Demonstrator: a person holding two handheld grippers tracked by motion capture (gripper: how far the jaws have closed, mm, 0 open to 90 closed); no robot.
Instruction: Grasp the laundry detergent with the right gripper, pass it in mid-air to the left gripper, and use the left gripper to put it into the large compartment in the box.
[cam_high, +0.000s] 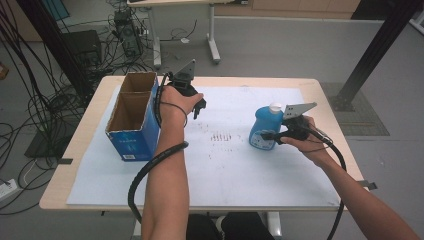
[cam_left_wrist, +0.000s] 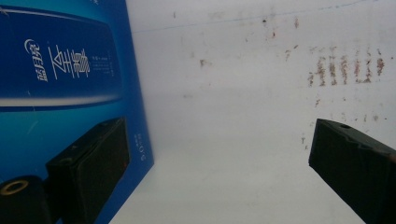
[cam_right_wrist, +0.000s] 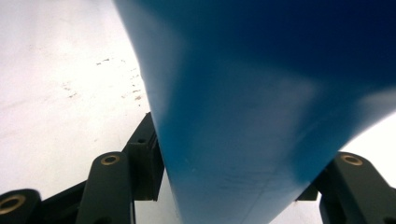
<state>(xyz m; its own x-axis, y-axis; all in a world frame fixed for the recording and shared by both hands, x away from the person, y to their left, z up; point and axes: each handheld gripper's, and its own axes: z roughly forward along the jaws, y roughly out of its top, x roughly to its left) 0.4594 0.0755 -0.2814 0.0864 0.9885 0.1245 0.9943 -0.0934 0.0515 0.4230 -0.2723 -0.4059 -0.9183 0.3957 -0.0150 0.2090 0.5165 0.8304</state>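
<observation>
Blue bottle (cam_high: 263, 131), white cap, upright toward the table's (cam_high: 320, 86) right edge; lower body hidden behind the right gripper (cam_high: 272, 135), whose jaws clamp it. Left gripper (cam_high: 198, 107), jaws wide and empty, beside the open cardboard box (cam_high: 131, 136) near the left edge; fingertips cropped in its own view.

You have a white sheet (cam_high: 235, 165) covering most of the wooden table (cam_high: 80, 150), with reddish-brown smudges (cam_high: 220, 136) near its centre. Beyond the table, at 11 o'clock, tangled cables (cam_high: 115, 47) lie on the grey floor (cam_high: 280, 50); at 12 o'clock stands a second table's leg (cam_high: 214, 42).
</observation>
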